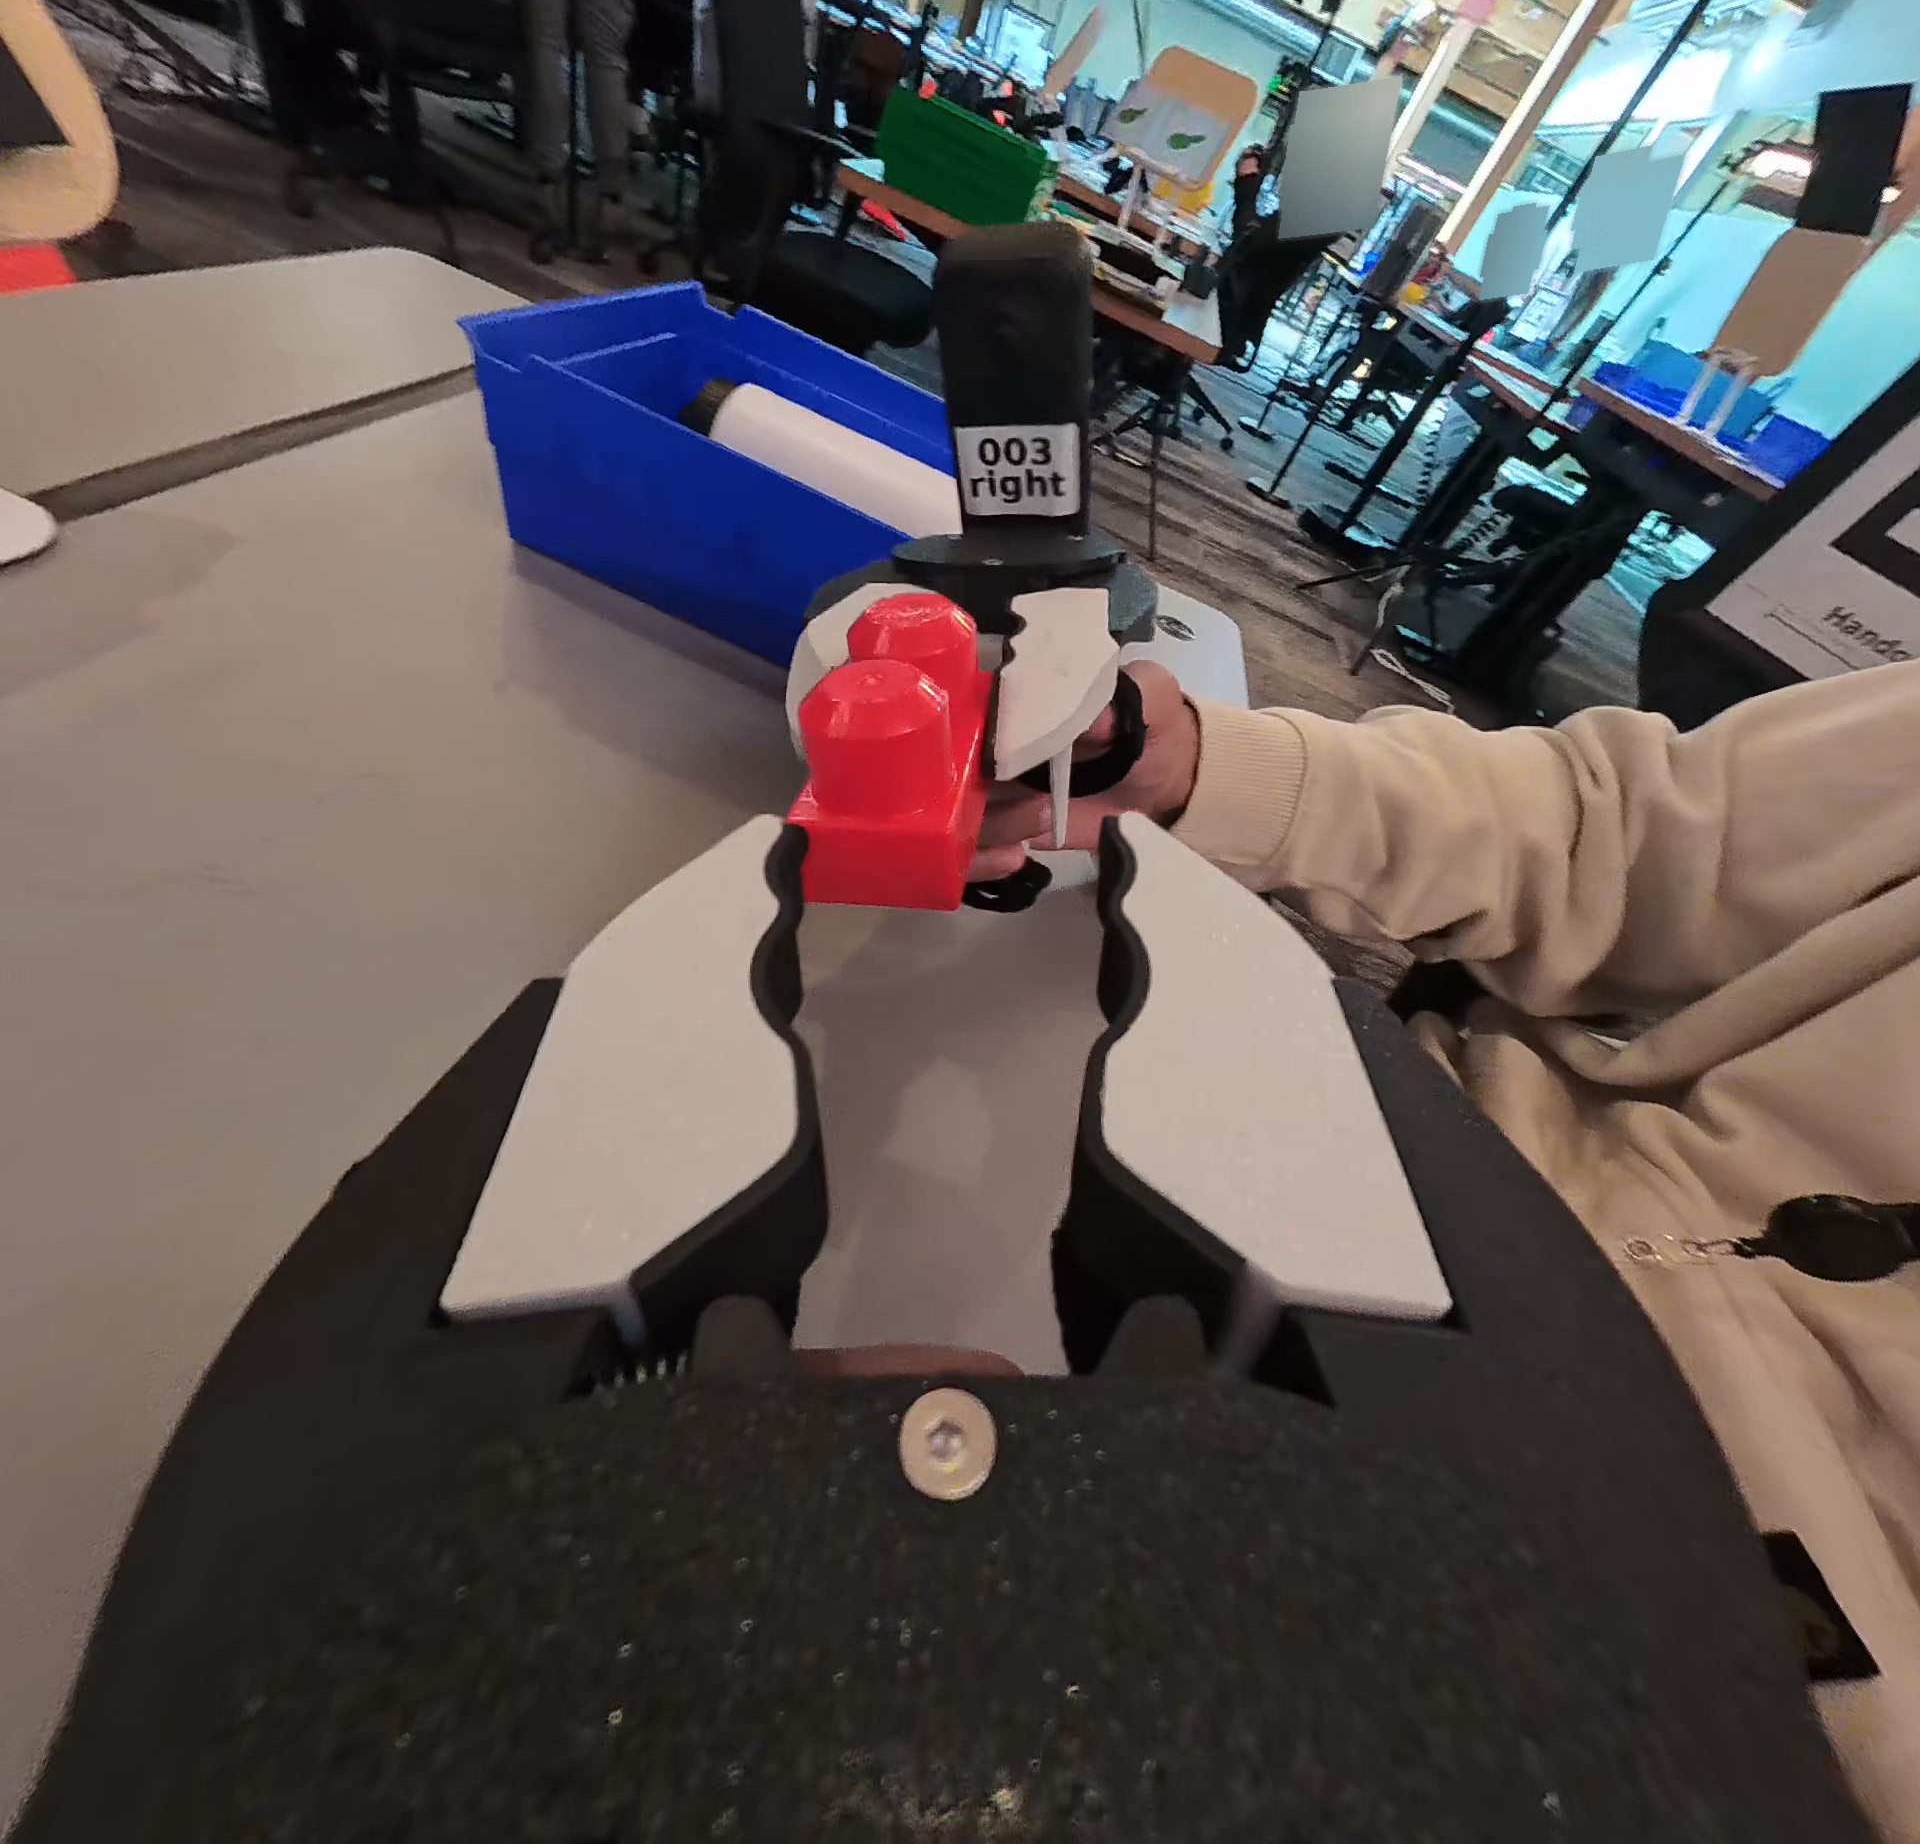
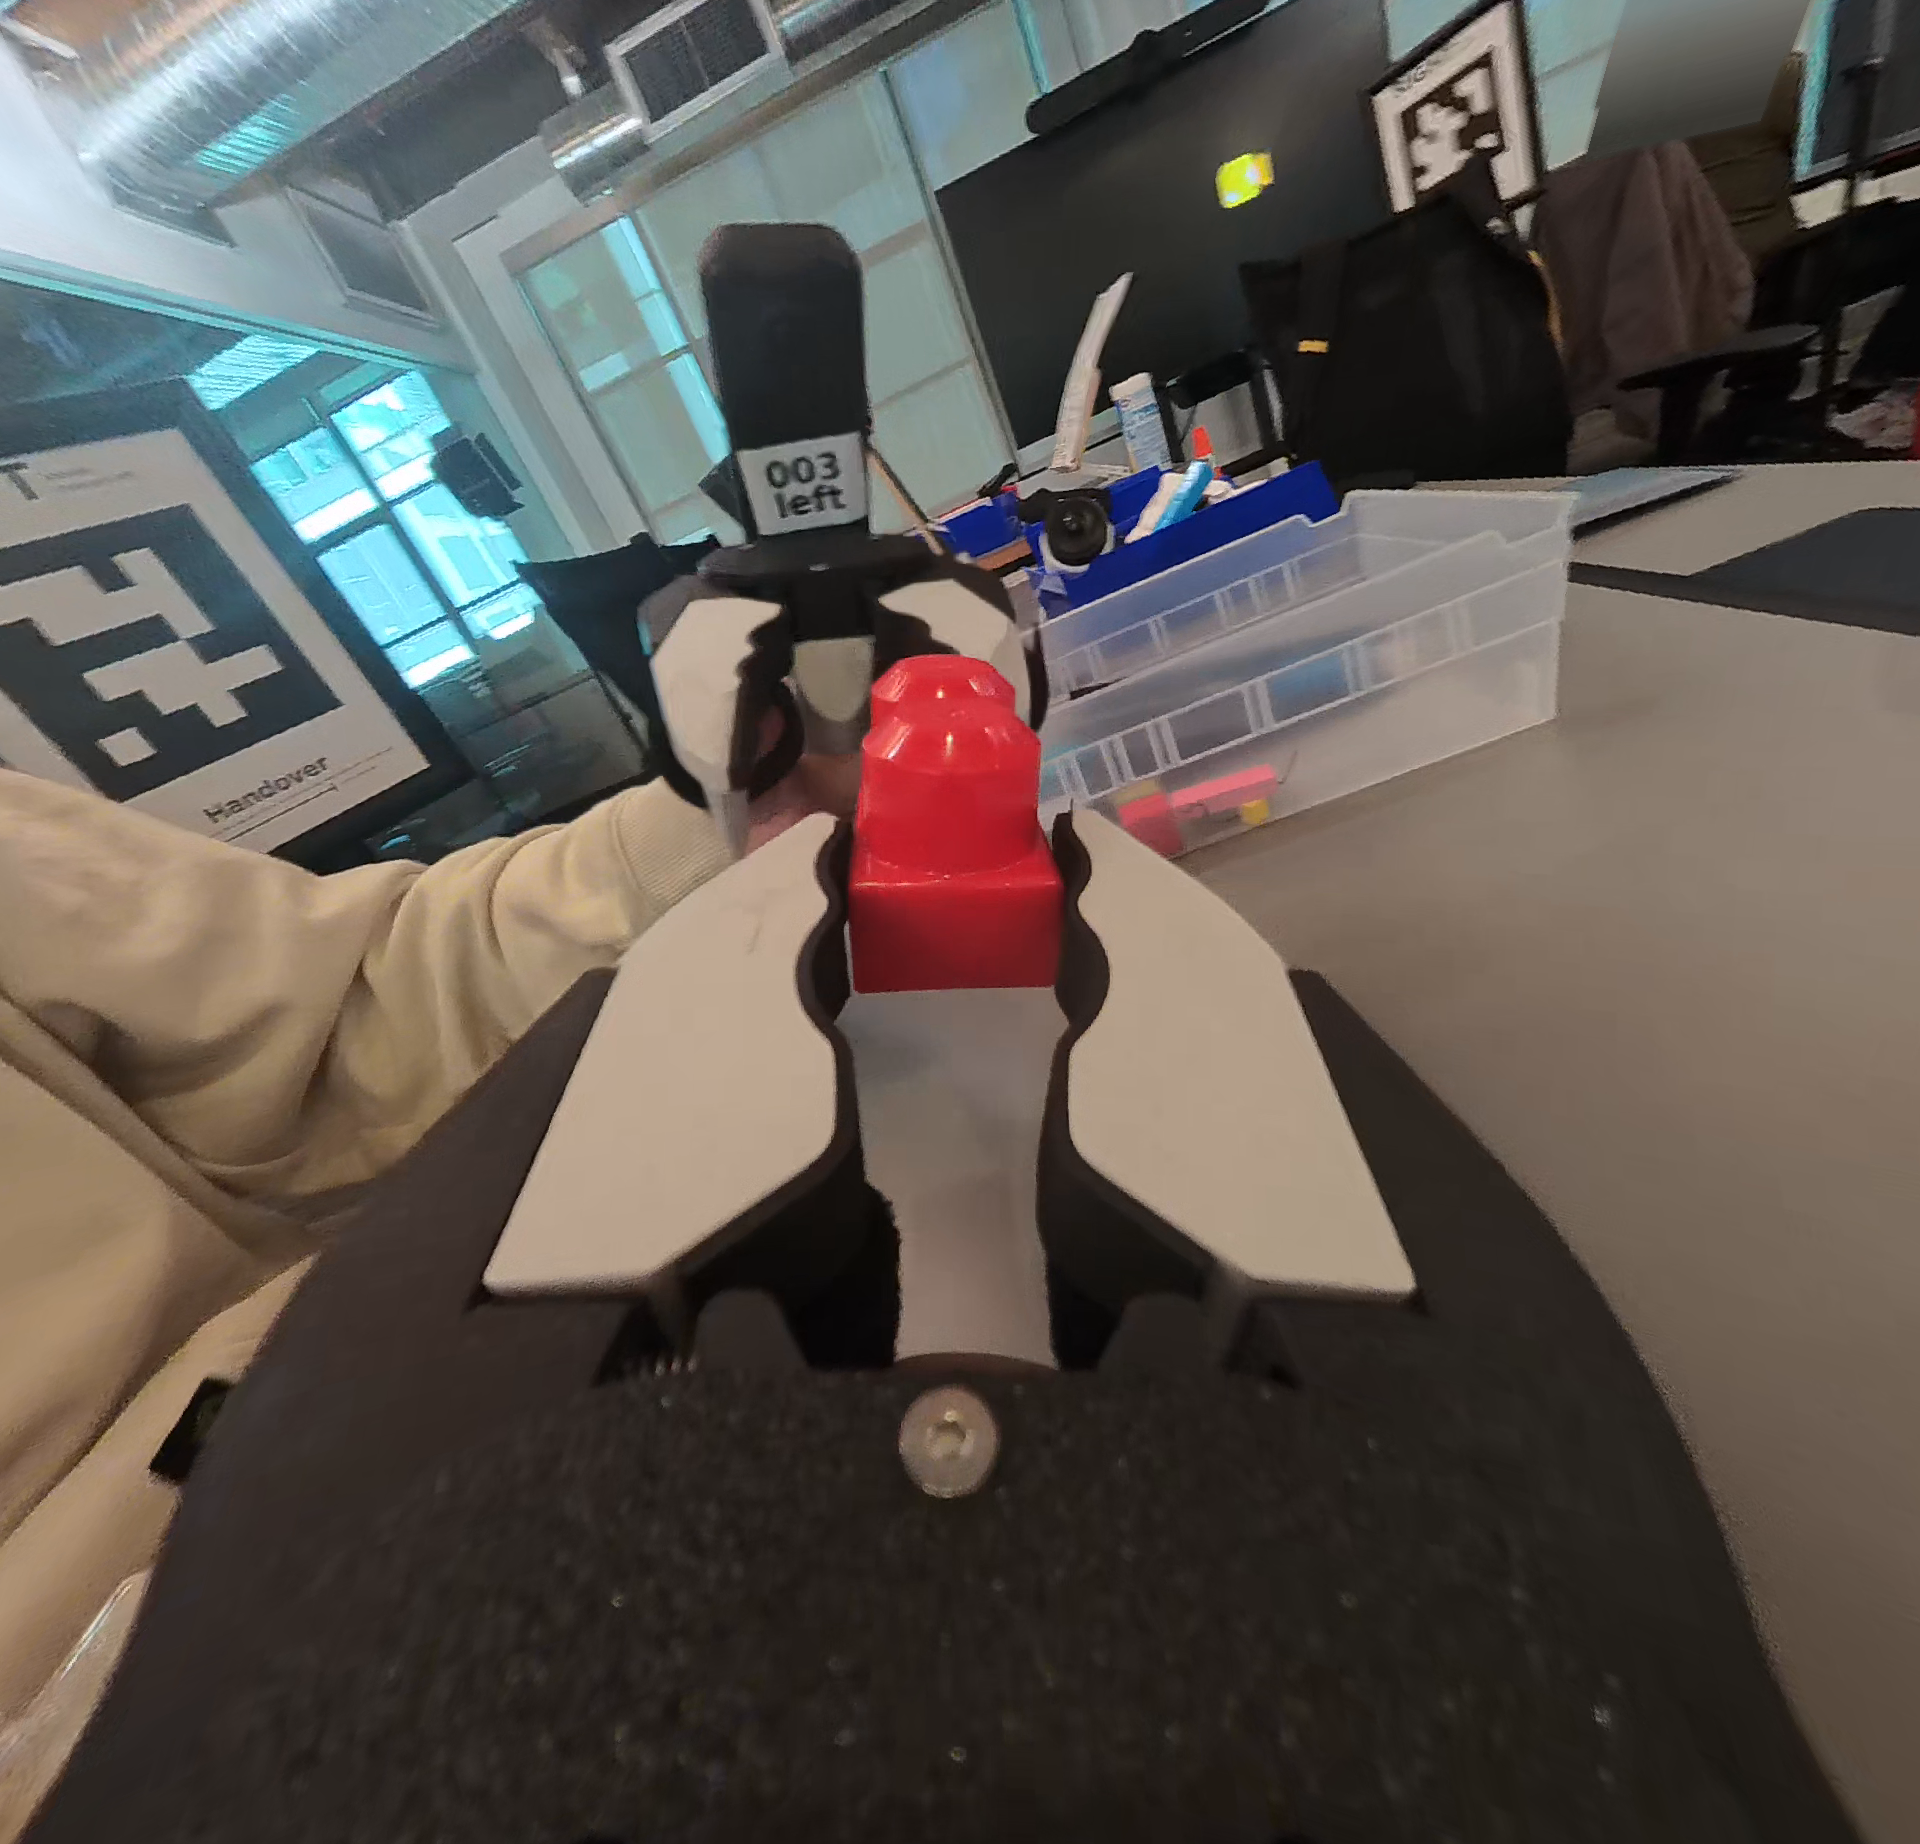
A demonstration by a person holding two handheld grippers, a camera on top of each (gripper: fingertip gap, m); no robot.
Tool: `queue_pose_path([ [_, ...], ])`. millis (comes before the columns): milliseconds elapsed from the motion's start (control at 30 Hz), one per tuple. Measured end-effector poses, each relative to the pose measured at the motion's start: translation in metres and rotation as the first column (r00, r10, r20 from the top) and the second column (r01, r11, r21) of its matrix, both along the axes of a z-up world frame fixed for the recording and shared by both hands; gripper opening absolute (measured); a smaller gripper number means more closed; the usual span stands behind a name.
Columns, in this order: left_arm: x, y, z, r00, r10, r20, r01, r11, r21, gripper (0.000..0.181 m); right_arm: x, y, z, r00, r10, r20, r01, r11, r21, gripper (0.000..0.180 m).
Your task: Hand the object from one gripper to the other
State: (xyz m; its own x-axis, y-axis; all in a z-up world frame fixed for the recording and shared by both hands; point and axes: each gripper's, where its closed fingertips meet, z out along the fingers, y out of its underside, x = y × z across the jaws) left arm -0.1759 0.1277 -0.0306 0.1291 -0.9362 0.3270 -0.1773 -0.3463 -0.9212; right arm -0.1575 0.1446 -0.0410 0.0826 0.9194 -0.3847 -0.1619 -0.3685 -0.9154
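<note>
The right claw (image 2: 951,849) pinches the red two-knob plastic block (image 2: 951,859), long way pointing at the wide-open, empty left claw (image 1: 945,838) just beside it.

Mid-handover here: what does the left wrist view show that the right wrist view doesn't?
Only left wrist view: a blue bin holding a white roll.
Only right wrist view: stacked clear trays.
Both: the red block, shut in the right hand-held gripper, with the open left hand-held gripper approaching it above the grey table.
</note>
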Motion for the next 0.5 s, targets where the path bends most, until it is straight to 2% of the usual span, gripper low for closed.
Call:
queue_pose_path([
  [133,-0.002,0.001,0.001,1.0,-0.004,0.022,0.005,1.0,-0.014,0.049,-0.001,-0.001,0.003,0.999,0.018,-0.027,-0.019,1.0,-0.018,0.036],
  [333,0.001,-0.001,-0.006,1.0,-0.022,0.005,0.022,1.0,-0.022,0.052,-0.01,-0.006,0.008,0.999,0.025,-0.031,-0.025,1.0,0.006,0.036],
  [433,0.003,0.0,-0.012,1.0,-0.022,-0.019,0.021,1.0,-0.018,0.036,-0.014,-0.01,0.007,0.998,0.054,-0.045,-0.055,0.998,-0.013,0.036],
  [500,0.002,0.001,-0.012,0.999,-0.036,-0.02,0.035,0.998,-0.045,0.036,-0.015,-0.009,0.005,0.999,0.035,-0.019,-0.035,0.999,0.003,0.036],
])
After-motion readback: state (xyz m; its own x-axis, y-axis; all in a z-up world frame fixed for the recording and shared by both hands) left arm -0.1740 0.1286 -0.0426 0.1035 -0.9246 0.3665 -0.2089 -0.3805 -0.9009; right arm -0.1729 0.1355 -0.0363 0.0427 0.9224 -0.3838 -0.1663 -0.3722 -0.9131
